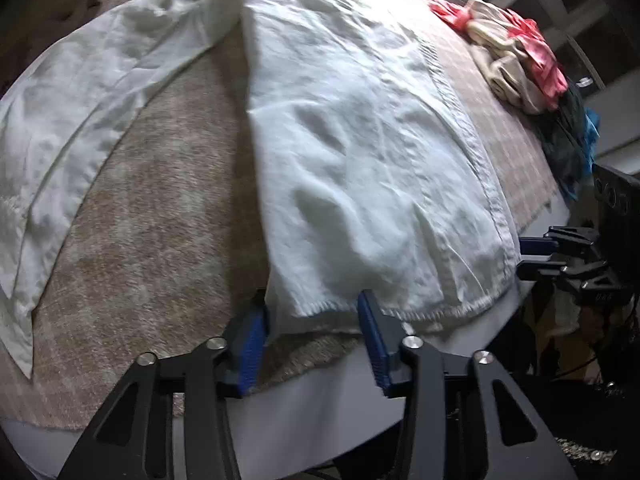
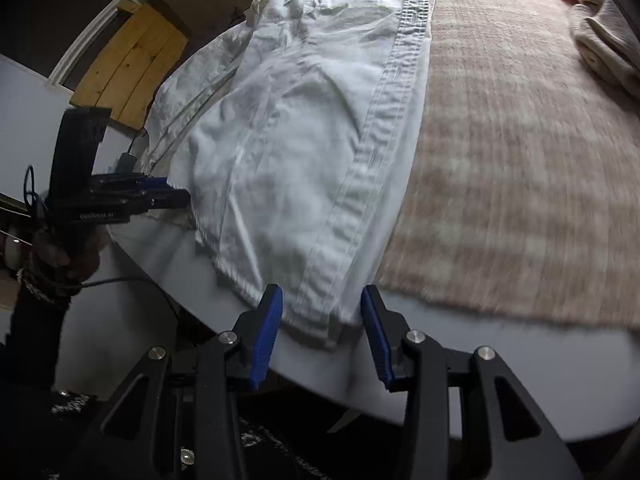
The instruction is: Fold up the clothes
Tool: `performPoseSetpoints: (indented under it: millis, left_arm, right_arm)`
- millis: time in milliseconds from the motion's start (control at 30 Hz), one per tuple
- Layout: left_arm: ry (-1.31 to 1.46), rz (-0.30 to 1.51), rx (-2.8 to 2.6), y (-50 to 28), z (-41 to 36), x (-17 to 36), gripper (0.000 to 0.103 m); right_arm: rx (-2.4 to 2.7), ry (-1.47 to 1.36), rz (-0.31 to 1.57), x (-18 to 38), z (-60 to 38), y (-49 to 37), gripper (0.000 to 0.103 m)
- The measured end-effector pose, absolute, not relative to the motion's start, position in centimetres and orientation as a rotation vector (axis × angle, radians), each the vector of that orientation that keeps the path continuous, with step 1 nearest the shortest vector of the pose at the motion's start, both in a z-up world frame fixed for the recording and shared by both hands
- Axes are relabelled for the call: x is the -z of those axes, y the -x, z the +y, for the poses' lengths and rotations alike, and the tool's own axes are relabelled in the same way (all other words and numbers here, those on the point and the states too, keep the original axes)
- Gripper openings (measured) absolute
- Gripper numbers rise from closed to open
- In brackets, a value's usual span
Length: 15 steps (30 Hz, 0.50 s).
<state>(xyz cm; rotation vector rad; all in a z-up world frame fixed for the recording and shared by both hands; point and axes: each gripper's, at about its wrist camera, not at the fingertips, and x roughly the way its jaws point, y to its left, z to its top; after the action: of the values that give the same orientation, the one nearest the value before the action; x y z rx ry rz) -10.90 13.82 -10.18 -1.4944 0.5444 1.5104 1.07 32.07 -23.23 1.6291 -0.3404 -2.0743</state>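
Bed with tan blanket (image 1: 160,200), heap of clothes (image 1: 516,56) at far edge. White trousers (image 1: 340,140) laid lengthwise, hem at near edge for easy reach. Left tongs (image 1: 312,312) apart around one hem corner; right tongs (image 2: 322,308) apart around the other, likely for lifting evenly.

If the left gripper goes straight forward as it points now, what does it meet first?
Most likely the hem of the white trousers: the left gripper has open jaws on either side of that near edge, at the edge of the bed. Depth is unclear.
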Motion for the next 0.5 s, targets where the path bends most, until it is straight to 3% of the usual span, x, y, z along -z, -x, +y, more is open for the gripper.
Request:
performPoseSetpoints:
  millis: [67, 100, 133, 167, 300, 400, 500]
  left_arm:
    - [1.488, 0.546, -1.497, 10.7, 14.0, 10.3, 0.002]
    - [1.484, 0.546, -1.490, 10.7, 14.0, 10.3, 0.001]
    - [1.489, 0.524, -1.480, 10.9, 14.1, 10.3, 0.001]
    - [1.497, 0.507, -1.474, 11.1, 14.2, 10.1, 0.001]
    - [1.454, 0.434, -1.454, 11.1, 13.9, 7.2, 0.001]
    - [1.445, 0.429, -1.453, 11.0, 13.4, 6.7, 0.002]
    - [1.457, 0.464, -1.462, 10.8, 13.1, 7.6, 0.003]
  right_arm:
    - [2.124, -1.606, -0.351, 23.0, 31.7, -1.8, 0.040]
    - [2.132, -1.592, -0.367, 23.0, 31.6, -1.8, 0.034]
    - [2.132, -1.584, -0.392, 23.1, 31.6, -1.7, 0.013]
    - [2.131, -1.576, -0.417, 23.1, 31.7, -1.6, 0.006]
    - [2.146, -1.523, -0.532, 21.2, 33.6, -1.5, 0.006]
    - [2.205, -1.435, -0.488, 17.8, 34.7, -2.2, 0.005]
    - [2.238, -1.512, -0.365, 18.1, 34.2, -2.0, 0.006]
